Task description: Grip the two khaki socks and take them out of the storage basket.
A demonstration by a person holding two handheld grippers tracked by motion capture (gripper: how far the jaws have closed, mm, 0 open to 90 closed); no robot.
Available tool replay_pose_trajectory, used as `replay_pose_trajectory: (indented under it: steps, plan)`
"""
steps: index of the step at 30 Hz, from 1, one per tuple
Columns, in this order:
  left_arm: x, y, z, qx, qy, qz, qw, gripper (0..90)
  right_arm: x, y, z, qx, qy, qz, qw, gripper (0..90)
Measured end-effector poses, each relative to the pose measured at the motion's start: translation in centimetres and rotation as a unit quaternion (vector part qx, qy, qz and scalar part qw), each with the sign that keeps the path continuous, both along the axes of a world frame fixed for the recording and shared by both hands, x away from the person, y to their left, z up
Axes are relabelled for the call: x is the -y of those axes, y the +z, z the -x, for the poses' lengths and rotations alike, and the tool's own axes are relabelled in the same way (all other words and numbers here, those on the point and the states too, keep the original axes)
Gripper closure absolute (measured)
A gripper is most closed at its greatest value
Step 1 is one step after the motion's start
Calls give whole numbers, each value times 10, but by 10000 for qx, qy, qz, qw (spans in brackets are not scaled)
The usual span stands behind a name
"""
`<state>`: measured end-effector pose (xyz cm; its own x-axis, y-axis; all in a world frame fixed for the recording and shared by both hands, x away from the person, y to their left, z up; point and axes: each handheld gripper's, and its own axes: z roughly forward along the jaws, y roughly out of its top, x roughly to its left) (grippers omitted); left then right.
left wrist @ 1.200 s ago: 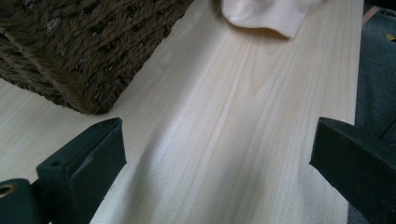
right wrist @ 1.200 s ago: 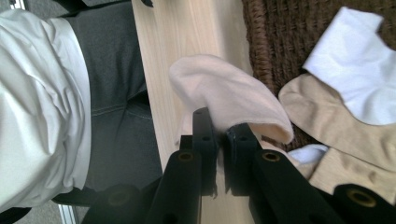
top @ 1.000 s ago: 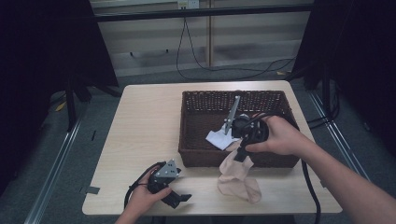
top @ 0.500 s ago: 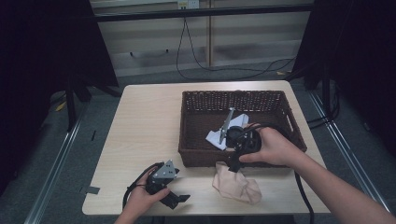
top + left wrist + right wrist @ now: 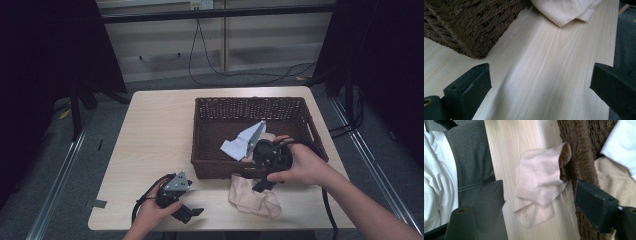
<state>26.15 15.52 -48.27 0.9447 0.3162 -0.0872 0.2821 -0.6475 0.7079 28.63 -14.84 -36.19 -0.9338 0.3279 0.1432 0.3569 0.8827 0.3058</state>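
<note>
So there's a dark wicker basket on the right half of a pale wooden table. Everything's easiest to place off that basket. A beige cloth lies crumpled on the table right against the basket's near wall, one corner riding up the weave. Inside the basket there's a white cloth with another beige piece tucked beside it. The right gripper hangs just over the basket's near rim, above the beige cloth, jaws spread wide with nothing between them. The left gripper sits low near the table's front edge, off the basket's near-left corner, jaws also wide apart and empty.
</note>
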Motion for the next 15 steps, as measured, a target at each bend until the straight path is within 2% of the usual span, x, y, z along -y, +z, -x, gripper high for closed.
replay_pose_trajectory:
  steps: [1, 3, 11, 15]
  plan:
    - [0, 0, 0, 22, -24, -22, 10000, 27, 5, -3, 2, 118, -52, -41, 9999, 181]
    - [0, 0, 0, 5, -1, -16, 10000, 27, 9, -5, 3, 144, -56, -89, 9998, 182]
    - [0, 0, 0, -7, -1, -10, 10000, 27, 26, -13, 10, 170, -307, -244, 9991, 128]
    - [0, 0, 0, -3, 17, -20, 10000, 26, 34, -19, 13, 178, -340, -344, 9987, 117]
